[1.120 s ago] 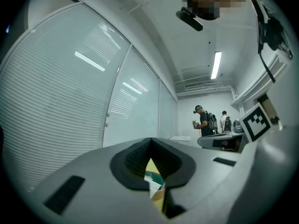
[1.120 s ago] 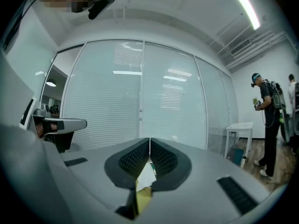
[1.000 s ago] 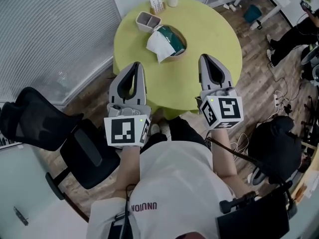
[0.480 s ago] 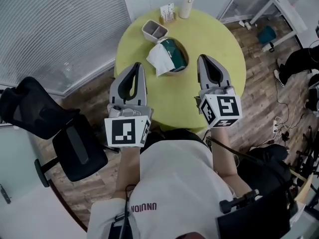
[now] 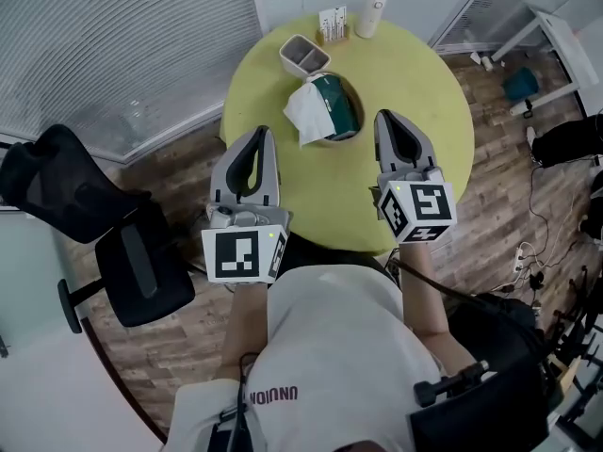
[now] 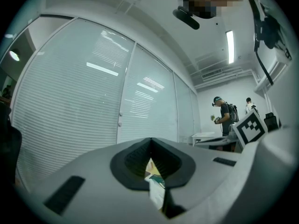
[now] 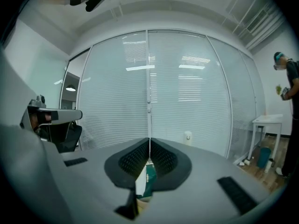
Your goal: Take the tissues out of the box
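Left gripper point(image 5: 257, 132) and right gripper point(image 5: 387, 117) — each with its jaws pressed together and nothing between them — hovered on either side of the tissue box point(image 5: 337, 104), both short of it, over the near edge of the round table point(image 5: 424, 92). One white tissue point(image 5: 304, 116) stood out of the box on the left gripper's side; whether it was still caught in the opening could not be made out. Neither gripper held a tissue — the whole extraction appeared still to be done.

Left gripper point(image 5: 260, 132), right gripper point(image 5: 384, 116) held forward side by side, both jaws together
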### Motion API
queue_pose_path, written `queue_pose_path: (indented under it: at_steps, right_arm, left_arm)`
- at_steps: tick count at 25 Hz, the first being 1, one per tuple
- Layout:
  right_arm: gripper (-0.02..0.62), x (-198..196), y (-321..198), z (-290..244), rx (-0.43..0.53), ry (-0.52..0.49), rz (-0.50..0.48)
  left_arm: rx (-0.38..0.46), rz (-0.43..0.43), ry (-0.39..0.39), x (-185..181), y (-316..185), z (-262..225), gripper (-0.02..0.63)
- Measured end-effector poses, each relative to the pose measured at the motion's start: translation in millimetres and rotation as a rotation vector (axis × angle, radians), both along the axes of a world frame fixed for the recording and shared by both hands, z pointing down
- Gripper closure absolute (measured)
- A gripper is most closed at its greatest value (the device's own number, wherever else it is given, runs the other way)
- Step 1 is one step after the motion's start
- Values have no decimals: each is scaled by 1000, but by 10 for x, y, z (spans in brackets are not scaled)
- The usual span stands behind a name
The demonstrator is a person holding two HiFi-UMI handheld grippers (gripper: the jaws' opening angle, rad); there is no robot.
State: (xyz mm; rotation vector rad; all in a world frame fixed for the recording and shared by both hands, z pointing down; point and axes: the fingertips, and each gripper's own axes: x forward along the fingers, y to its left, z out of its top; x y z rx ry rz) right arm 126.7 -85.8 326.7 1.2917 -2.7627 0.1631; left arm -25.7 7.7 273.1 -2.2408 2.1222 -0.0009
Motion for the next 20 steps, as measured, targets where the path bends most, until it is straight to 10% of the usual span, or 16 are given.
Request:
queue_pose_path:
  at_steps: [16,20]
  right_arm:
    - [570,-241,-343,314,-104,64,64]
    - [468,-300,-379,504,-171,87,50]
  left_arm:
    - [-50,95,26,-299,-549,107,594]
    - [-75,131,48,-326,-679,212,594]
